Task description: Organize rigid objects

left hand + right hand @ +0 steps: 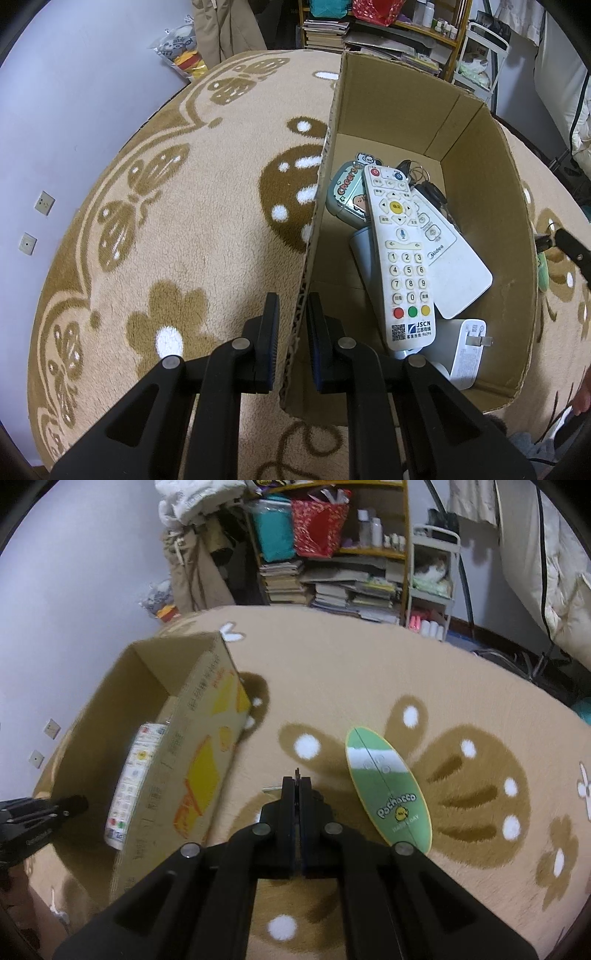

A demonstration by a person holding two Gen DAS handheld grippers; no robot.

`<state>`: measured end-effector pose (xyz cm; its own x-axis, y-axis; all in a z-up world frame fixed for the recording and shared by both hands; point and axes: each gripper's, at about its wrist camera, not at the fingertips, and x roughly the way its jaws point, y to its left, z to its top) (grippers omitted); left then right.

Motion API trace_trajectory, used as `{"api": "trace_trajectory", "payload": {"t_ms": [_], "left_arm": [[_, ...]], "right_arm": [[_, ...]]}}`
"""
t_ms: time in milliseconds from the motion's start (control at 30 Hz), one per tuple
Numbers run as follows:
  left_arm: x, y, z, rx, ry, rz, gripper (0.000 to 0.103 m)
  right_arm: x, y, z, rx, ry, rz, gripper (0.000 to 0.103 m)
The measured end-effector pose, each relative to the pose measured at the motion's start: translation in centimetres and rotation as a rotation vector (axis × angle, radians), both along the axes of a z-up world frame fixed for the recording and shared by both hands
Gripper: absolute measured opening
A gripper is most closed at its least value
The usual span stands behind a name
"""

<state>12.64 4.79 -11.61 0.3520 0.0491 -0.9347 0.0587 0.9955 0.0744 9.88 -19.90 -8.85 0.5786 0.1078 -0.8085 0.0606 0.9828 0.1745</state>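
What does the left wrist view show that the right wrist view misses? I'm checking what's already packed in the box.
Only the left wrist view shows the box's contents: the numbered remote, a white Midea remote, a white charger, and the left gripper shut on the box wall. Only the right wrist view shows the green Pochacco case lying on the rug, and the shut right gripper. Both show the cardboard box and patterned rug.

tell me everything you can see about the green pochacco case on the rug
The green Pochacco case is a long oval, glossy like hard plastic, with a yellow rim, a white band near its far end and a seam down its middle. It carries "Pochacco" lettering and a small yellow character. It lies flat and closed on the tan patterned rug, angled slightly, just right of the right gripper, outside the cardboard box. Only the rug touches it.
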Motion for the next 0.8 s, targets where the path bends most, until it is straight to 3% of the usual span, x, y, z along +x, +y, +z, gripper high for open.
{"api": "trace_trajectory", "payload": {"t_ms": [500,800], "left_arm": [[-0.1,0.1,0.1,0.002,-0.003,-0.002,0.014],[-0.3,-0.1,0.3,-0.002,-0.004,-0.002,0.014]], "right_arm": [[-0.1,6.2,9.7,0.076,-0.229,0.170,0.003],[0.4,10.0,7.5,0.083,-0.190,0.227,0.003]]}}
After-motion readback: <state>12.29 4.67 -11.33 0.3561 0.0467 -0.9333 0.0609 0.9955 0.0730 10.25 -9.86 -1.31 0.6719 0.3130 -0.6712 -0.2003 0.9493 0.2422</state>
